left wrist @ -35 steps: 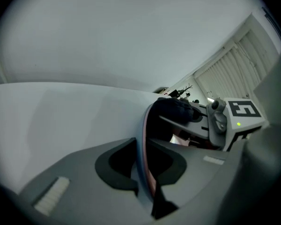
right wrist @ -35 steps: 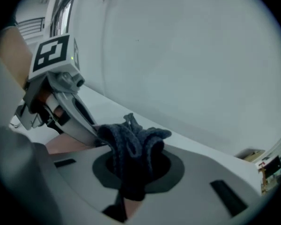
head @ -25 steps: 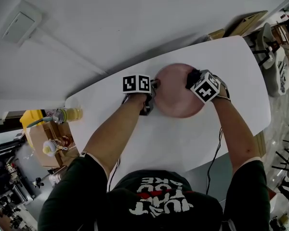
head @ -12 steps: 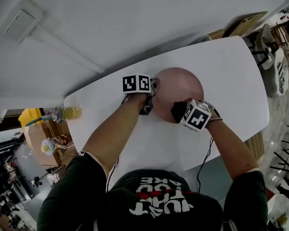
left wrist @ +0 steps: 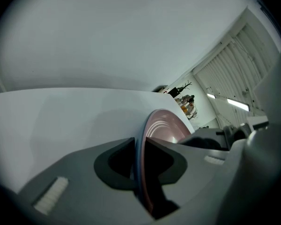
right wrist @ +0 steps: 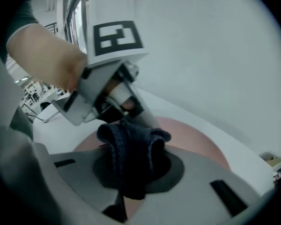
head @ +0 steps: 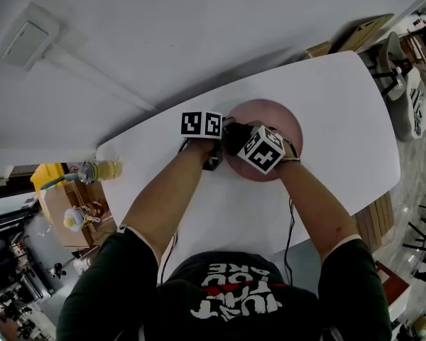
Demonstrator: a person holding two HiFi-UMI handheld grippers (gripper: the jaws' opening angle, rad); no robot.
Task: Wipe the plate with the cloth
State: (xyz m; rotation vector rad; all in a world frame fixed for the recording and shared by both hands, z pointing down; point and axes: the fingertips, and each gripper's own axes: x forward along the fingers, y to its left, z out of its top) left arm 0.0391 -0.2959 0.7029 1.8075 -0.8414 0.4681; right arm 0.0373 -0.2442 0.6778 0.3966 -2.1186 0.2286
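A pink plate (head: 280, 123) lies on the white table (head: 341, 126). My left gripper (head: 225, 135) is shut on the plate's left rim; in the left gripper view the rim (left wrist: 141, 156) runs edge-on between the two jaws. My right gripper (head: 236, 138) is over the left part of the plate, close to the left gripper, and is shut on a dark blue cloth (right wrist: 131, 156). The bunched cloth pokes out past the jaws onto the plate (right wrist: 199, 139). The left gripper's marker cube (right wrist: 114, 36) stands just beyond the cloth.
A yellow bottle (head: 103, 169) and a cardboard box with small items (head: 71, 208) sit off the table's left end. Cardboard boxes (head: 362, 38) and chairs (head: 405, 84) stand at the far right. The table's near edge runs just in front of the person.
The right gripper with the cloth has swept from the plate's right side round its near edge to the left part, beside the left gripper. The left gripper has stayed on the rim.
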